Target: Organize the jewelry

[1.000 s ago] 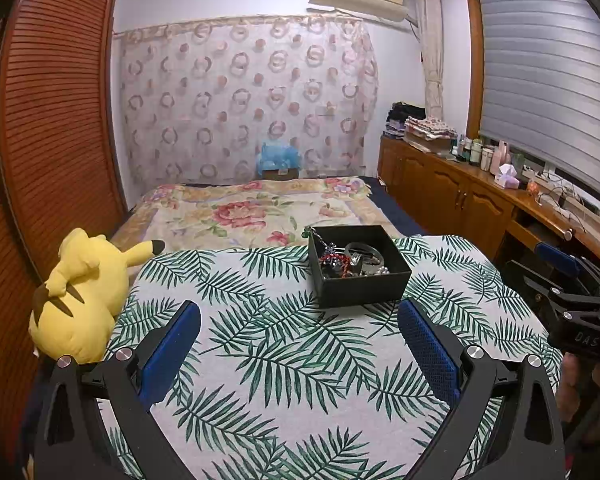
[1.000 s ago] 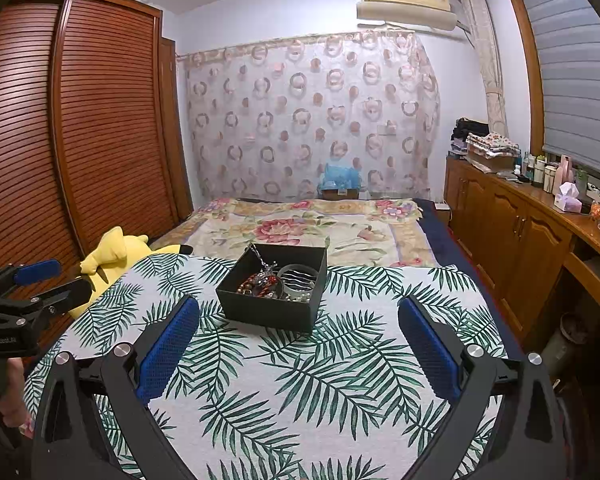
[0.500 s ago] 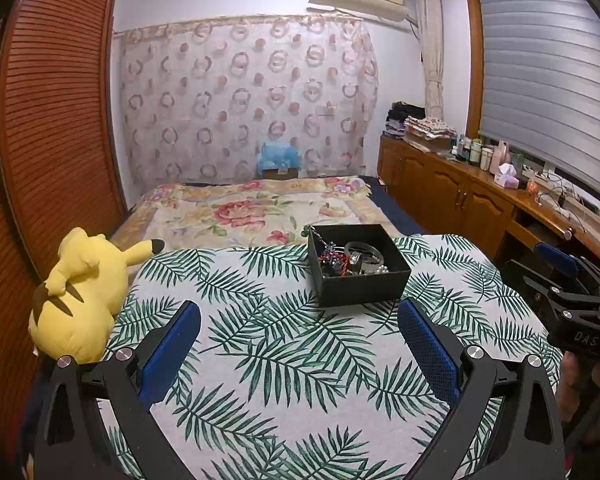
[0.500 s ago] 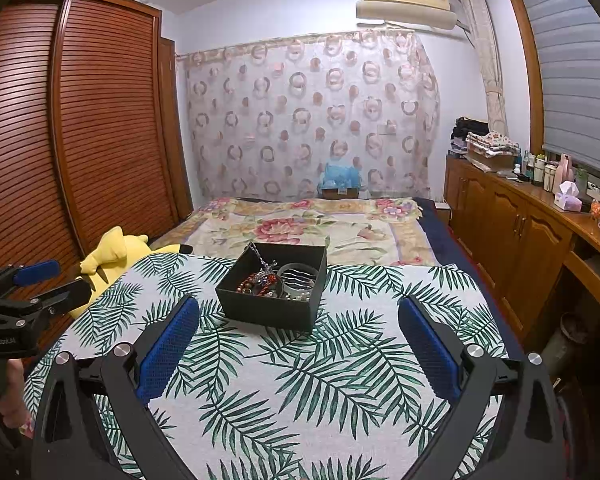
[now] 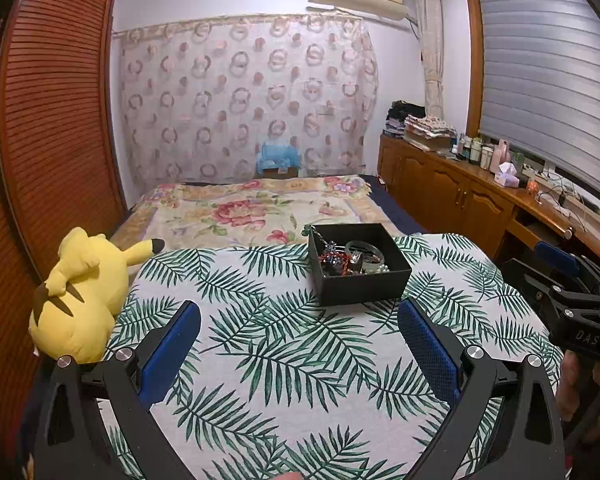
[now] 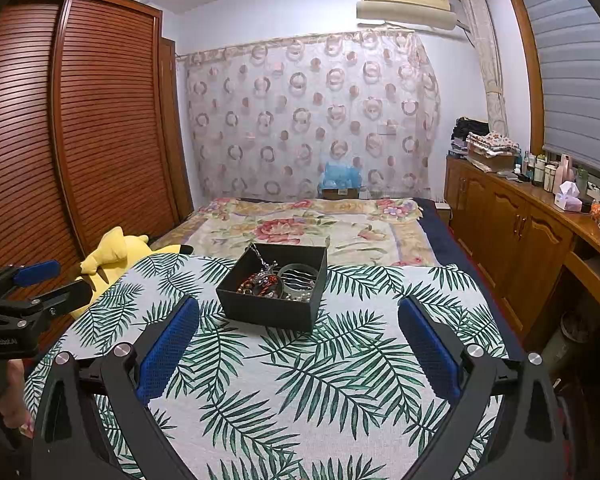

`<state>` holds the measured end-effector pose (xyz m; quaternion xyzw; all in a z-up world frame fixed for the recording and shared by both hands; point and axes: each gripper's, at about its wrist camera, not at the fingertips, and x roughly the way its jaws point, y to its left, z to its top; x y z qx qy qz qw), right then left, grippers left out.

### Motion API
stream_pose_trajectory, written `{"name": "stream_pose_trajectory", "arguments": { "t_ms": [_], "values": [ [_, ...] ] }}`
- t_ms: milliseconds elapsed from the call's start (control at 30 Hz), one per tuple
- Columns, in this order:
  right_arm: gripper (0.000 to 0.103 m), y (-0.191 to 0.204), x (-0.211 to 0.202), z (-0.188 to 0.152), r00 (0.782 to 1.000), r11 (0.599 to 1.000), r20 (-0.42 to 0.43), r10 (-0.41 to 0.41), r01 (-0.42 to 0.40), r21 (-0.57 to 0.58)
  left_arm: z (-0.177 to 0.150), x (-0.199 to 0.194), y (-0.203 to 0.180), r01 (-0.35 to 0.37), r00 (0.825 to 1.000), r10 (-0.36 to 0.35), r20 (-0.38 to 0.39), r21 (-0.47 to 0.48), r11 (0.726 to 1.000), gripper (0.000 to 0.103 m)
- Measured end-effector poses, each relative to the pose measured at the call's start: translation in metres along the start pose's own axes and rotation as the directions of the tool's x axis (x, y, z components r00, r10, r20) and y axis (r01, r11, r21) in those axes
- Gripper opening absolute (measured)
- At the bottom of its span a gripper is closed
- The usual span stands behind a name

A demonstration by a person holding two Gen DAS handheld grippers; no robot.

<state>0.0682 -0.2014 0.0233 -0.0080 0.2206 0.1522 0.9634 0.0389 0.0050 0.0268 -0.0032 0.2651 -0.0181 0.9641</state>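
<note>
A table covered by a palm-leaf tablecloth [image 5: 284, 344] stands at the foot of a bed with a floral bedspread [image 5: 252, 208], and a yellow Pikachu plush [image 5: 80, 296] lies at the table's left edge. Readable writing is scarce: the body of the right gripper [image 5: 568, 276], seen at the right margin of the left wrist view, carries white letters "DAS", while the left gripper [image 6: 40, 280], seen at the left margin of the right wrist view, is marked "GenRobot.AI". Both grippers hover level above the near half of the cloth, side by side, each with its blue-padded fingers [image 6: 168, 348] spread wide and holding nothing. Ahead of them, toward the far edge of the table, sits an open black box [image 6: 274, 292] holding tangled jewelry [image 6: 278, 280]: beaded bracelets, a chain draped over its far rim, and pale bangles.
</note>
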Motion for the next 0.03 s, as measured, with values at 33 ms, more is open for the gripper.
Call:
{"name": "stream_pose_trajectory", "arguments": {
  "t_ms": [33],
  "values": [
    [0.1,0.0,0.0,0.0,1.0,1.0,0.0,0.0,0.0,0.0,0.0003,0.0004,0.0001,0.002,1.0,-0.002,0.001,0.0,1.0,0.095]
  ]
}}
